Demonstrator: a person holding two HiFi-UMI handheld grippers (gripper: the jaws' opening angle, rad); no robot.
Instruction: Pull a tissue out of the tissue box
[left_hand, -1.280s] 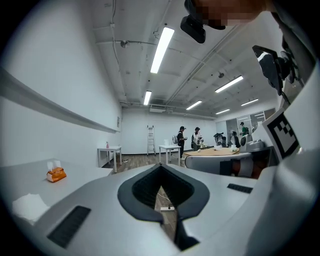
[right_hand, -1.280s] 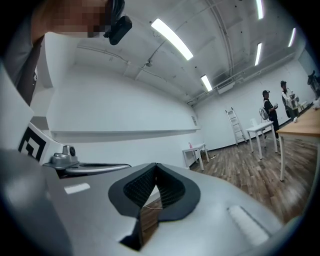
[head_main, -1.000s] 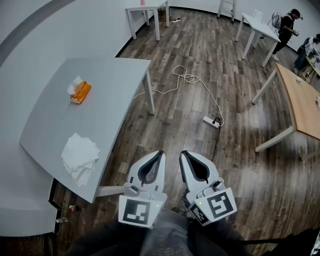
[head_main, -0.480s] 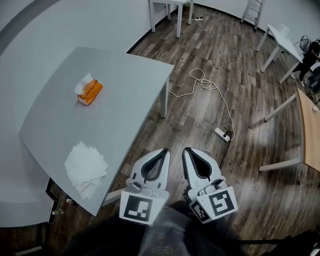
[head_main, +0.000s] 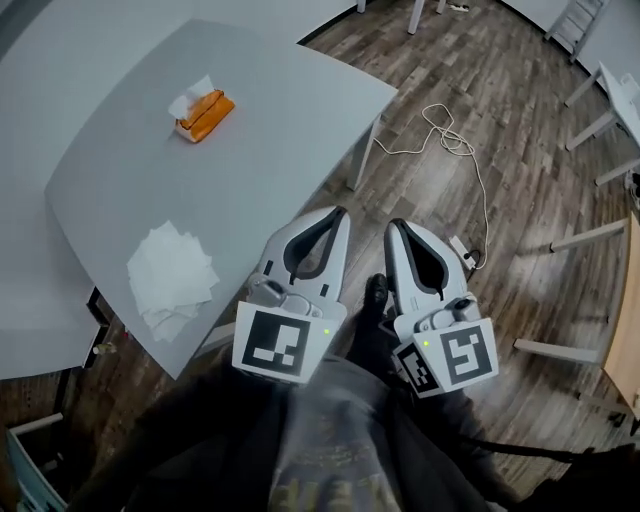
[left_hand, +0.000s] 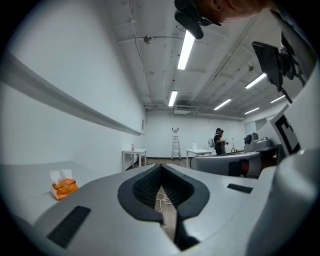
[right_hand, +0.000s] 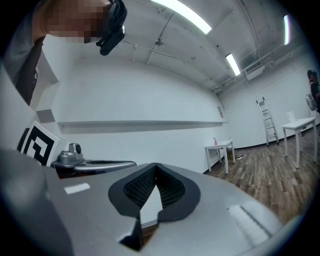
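1. Tissue box (head_main: 205, 113): orange, on the far part of the table (head_main: 300, 110). One white tissue (head_main: 190, 98) sticks up from its top, so I judge it ready for a pinch.
2. A pile of loose tissues (head_main: 172, 275) lies by the table's near edge, well apart from the box.
3. I have both tools side by side, low in front of the body, by the table's edge and partly over the wood floor (head_main: 500, 150). They are well apart from the box. I read this as the approach, with no pull begun yet.
4. Left tool (head_main: 335, 213): tips together, nothing gripped, touching nothing. Only floor and a white cable (head_main: 450, 140) show through the hollow between the pads.
5. Right tool (head_main: 397, 228): tips together too, empty, touching nothing.
6. My call: one tool must open before it reaches the upright tissue. The box looks light, so the other tool may need to hold it down.
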